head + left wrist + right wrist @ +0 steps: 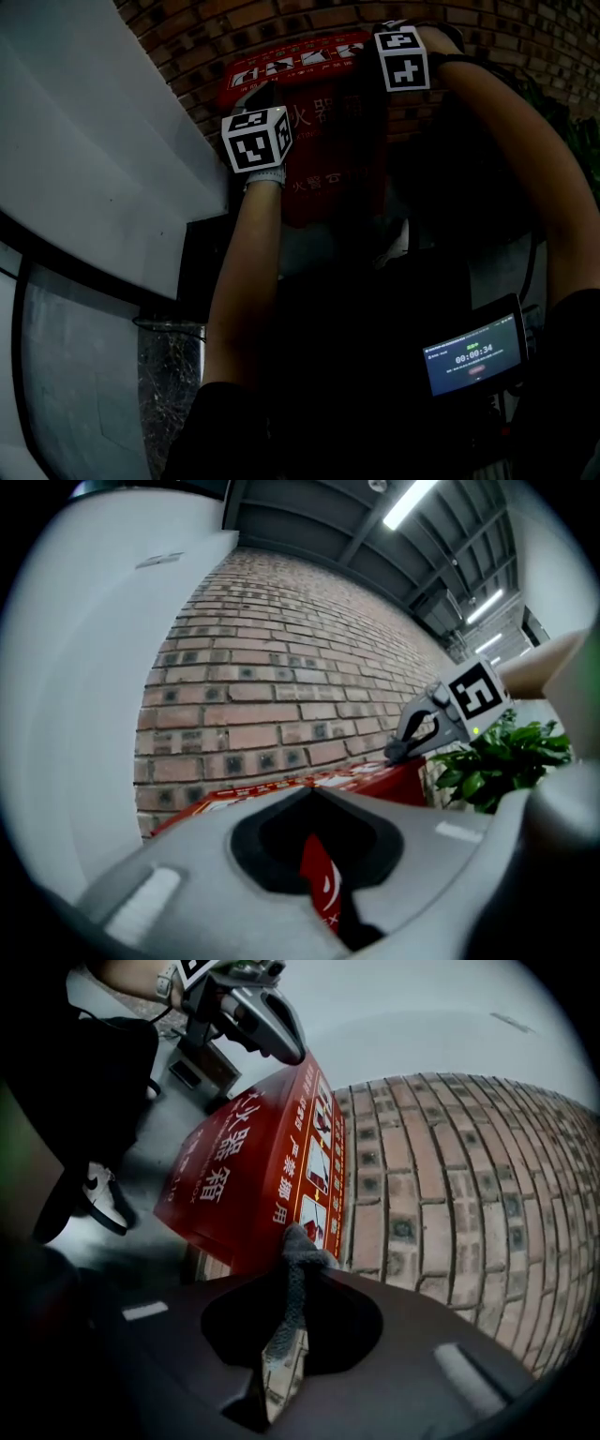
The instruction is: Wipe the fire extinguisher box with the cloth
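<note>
The right gripper's jaws were closed on a grey cloth. It stood up in a small tuft above the tips and hung down as a thin strip in the hollow behind them. The tuft lay against the top of the red fire extinguisher box, at the end nearest that gripper and close to the back edge. That was just where the box met the brick wall.

The left gripper's jaws were pressed together at the tips with nothing between them. Only the red front of the box showed through the gap behind them. That gripper was at the other end of the box's top, towards its front edge, and the two grippers were well apart along the top.

The box stood upright against the wall. White characters ran across its front, and a white-and-red picture strip lay on its top. A pale, smooth panel rose beside the box on the person's left. A green leafy plant grew beyond the box's right end. Below the person's right arm, a small lit screen glowed. A white shoe rested on the floor in front of the box.
</note>
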### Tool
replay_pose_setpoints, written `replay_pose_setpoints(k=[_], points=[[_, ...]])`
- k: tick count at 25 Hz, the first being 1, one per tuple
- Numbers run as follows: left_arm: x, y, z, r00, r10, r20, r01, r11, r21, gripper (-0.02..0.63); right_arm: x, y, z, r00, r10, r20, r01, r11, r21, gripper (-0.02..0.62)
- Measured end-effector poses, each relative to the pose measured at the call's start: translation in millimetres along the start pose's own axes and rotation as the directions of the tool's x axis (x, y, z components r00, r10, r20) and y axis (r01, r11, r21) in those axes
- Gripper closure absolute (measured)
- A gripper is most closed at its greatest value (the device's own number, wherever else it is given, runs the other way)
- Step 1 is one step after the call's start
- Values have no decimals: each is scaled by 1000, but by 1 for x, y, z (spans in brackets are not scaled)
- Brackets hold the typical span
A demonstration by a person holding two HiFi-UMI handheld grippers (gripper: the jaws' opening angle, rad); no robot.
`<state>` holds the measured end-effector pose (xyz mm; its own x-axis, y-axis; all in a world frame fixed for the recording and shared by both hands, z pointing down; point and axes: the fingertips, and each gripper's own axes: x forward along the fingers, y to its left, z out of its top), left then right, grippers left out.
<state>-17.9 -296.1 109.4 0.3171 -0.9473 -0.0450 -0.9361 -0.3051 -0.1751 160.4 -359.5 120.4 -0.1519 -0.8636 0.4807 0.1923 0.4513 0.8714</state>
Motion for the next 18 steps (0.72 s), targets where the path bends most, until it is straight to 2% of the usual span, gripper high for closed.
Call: replay_pose_setpoints(k=[3, 6, 9, 14, 16, 18], points=[[-9, -2, 9, 999, -3, 32, 2, 1000, 27, 606, -15, -10, 0, 997, -67, 35, 66, 997, 32, 563], [-26, -9, 8, 998, -35, 60, 32, 998, 50, 606, -49, -12, 24, 976, -125, 178, 95, 982, 166, 563], [-42, -21, -9, 992, -98, 83, 96, 995, 31, 606, -77, 0, 57, 922, -184, 342, 78, 950, 301, 563], [-69, -43, -28, 963, -227, 147, 236, 971, -48, 606, -98, 37, 96, 840, -295, 456, 94, 906, 412, 562], [-80, -52, -34, 947, -265, 181, 276, 960, -40, 606, -105, 53, 109, 798, -327, 506, 49, 873, 486, 562], [-87, -57, -47, 936, -292, 199, 302, 953, -24, 606, -105, 72, 123, 740, -352, 573, -51, 821, 569, 561]])
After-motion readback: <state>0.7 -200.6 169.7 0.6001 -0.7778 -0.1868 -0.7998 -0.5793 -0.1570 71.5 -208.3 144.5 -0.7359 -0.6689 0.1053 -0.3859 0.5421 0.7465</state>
